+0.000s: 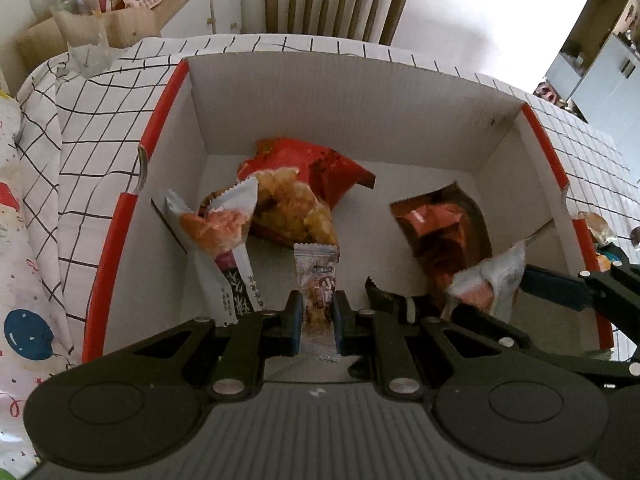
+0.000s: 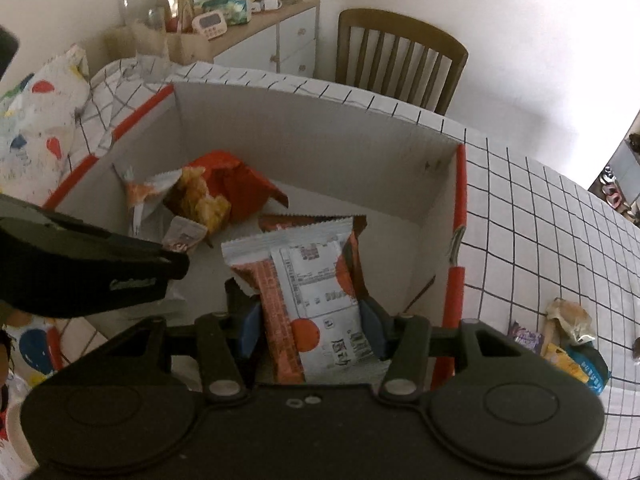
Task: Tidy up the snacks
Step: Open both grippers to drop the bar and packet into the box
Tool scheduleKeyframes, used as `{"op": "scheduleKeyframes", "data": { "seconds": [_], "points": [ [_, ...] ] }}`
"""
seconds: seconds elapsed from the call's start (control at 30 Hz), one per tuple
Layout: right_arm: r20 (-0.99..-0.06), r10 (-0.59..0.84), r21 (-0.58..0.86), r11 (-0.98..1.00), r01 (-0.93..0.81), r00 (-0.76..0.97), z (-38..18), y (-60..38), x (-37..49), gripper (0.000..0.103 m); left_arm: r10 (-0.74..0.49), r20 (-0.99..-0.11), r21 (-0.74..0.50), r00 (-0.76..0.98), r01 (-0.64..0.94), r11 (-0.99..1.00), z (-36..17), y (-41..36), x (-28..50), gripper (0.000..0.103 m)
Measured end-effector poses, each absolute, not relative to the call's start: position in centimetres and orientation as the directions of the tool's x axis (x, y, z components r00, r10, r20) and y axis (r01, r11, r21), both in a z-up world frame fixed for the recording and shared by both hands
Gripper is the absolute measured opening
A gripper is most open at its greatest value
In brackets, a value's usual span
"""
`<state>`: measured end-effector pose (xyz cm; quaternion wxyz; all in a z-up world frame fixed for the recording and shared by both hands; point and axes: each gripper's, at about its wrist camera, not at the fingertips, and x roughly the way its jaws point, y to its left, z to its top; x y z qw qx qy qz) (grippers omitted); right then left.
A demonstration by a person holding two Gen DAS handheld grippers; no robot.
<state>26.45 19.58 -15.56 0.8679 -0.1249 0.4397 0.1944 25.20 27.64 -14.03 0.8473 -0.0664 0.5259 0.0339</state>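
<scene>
Two snacks over the box, both pinched and not yet let go.

Left hand-held gripper pinches a small wrapped snack; right hand-held gripper clamps a white-and-orange packet, both above the cardboard box on the counter. Risks as I judge them: grippers crowd each other near the box's right wall; a packet dropped on the piled bags may tip out of order.
</scene>
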Motion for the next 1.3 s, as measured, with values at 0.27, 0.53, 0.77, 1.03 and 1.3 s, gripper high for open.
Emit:
{"op": "scheduleKeyframes", "data": {
  "seconds": [0.27,0.53,0.77,1.03,1.3],
  "points": [
    [-0.815,0.244,-0.018,0.896,-0.444,0.526,-15.6,19.2,26.4,0.056,-0.037,-0.904,-0.112,0.426,-0.153,0.982,-14.2,28.1,25.4,0.015],
    [-0.792,0.289,0.026,0.896,-0.443,0.538,-14.3,18.7,25.6,0.064,-0.065,-0.898,-0.144,0.435,-0.152,0.978,-13.3,28.0,24.8,0.016],
    [-0.766,0.331,0.060,0.891,-0.451,0.552,-12.4,17.7,24.4,0.072,-0.058,-0.893,-0.137,0.446,-0.147,0.980,-12.3,27.4,24.0,0.017],
    [-0.723,0.373,0.075,0.880,-0.470,0.582,-10.2,16.3,22.7,0.082,-0.037,-0.882,-0.115,0.470,-0.140,0.983,-11.2,26.9,22.8,0.018],
    [-0.679,0.418,0.117,0.873,-0.473,0.604,-8.0,13.7,20.9,0.087,-0.037,-0.830,-0.143,0.556,-0.149,0.978,-8.5,26.3,20.5,0.084]
  ]
}}
